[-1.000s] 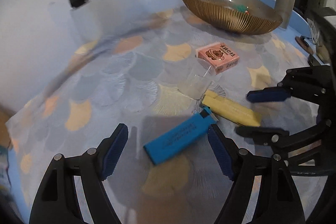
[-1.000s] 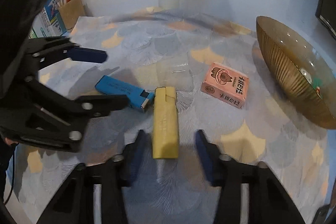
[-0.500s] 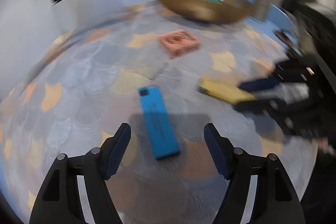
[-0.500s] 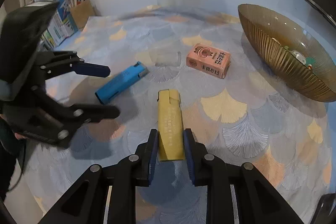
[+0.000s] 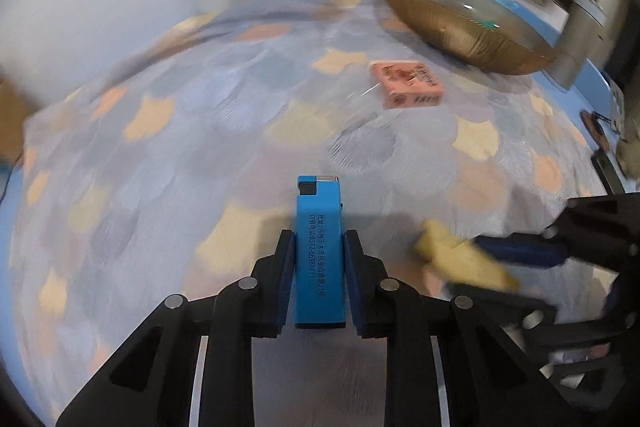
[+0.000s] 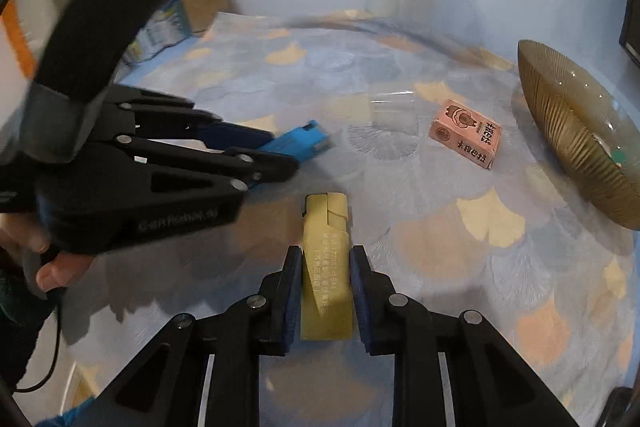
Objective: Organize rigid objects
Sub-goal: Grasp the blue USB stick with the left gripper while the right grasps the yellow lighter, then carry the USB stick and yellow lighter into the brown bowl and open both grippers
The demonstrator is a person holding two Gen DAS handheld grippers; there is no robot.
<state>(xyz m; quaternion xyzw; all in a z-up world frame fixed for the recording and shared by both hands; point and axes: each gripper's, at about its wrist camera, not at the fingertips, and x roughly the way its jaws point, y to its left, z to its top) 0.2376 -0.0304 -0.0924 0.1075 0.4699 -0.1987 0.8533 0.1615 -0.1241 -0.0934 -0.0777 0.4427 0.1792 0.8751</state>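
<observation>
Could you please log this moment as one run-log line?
left gripper: shut on blue rectangular plastic lighter | right gripper: shut on yellow rectangular plastic lighter | pink cardboard box: on table, beside ribbed amber glass bowl

Smooth plastic blue lighter (image 5: pixel 320 251) and yellow lighter (image 6: pixel 326 267); ribbed, glossy amber glass bowl (image 6: pixel 576 151); matt printed cloth on the surface (image 6: pixel 420 227); pink cardboard box (image 6: pixel 466 133).

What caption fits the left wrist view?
Left gripper shut on a blue lighter, above a patterned tablecloth.
</observation>
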